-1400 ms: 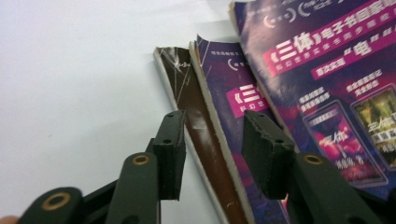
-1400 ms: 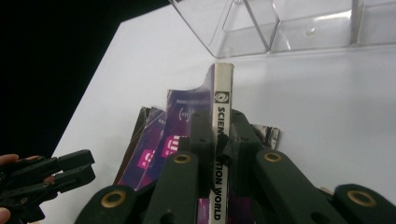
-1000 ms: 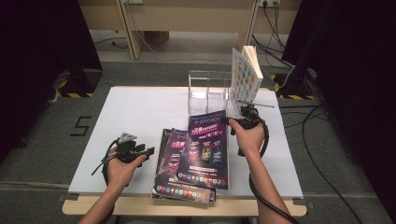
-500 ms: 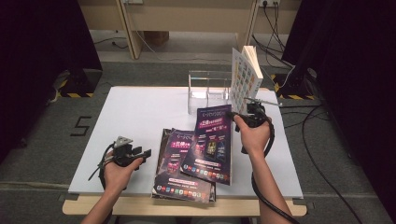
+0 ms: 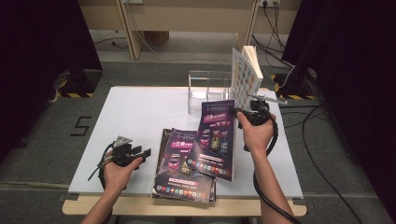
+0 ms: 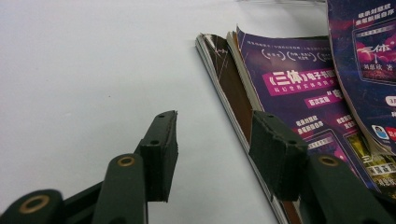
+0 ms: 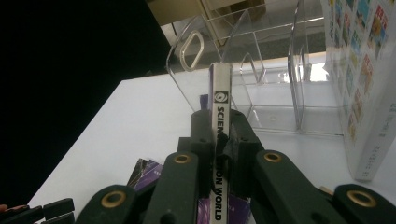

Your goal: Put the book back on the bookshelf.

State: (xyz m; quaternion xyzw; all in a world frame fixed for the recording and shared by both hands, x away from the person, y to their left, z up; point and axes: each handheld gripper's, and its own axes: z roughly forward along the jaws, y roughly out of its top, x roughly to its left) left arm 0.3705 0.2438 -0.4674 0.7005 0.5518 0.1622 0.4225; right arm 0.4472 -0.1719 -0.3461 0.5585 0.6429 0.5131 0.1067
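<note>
My right gripper (image 5: 235,112) is shut on the spine of a purple magazine (image 5: 213,138), which hangs tilted above the stack of magazines (image 5: 180,168) at the table's front. In the right gripper view the white spine (image 7: 219,112) stands upright between the pads, with the clear acrylic file rack (image 7: 261,79) just behind it. The rack (image 5: 208,91) stands at the table's far edge, and a white book (image 5: 245,77) stands upright in its right end. My left gripper (image 5: 144,153) is open, low over the table, just left of the stack (image 6: 299,102); nothing is between its fingers (image 6: 161,154).
The white table (image 5: 140,112) has bare room at its left and middle. Dark curtains hang on both sides. Cables (image 5: 322,140) lie on the floor to the right, and a wooden frame (image 5: 187,18) stands behind the table.
My right gripper has lifted the purple magazine higher off the stack and carried it a little toward the rack. The left gripper has stayed where it was.
</note>
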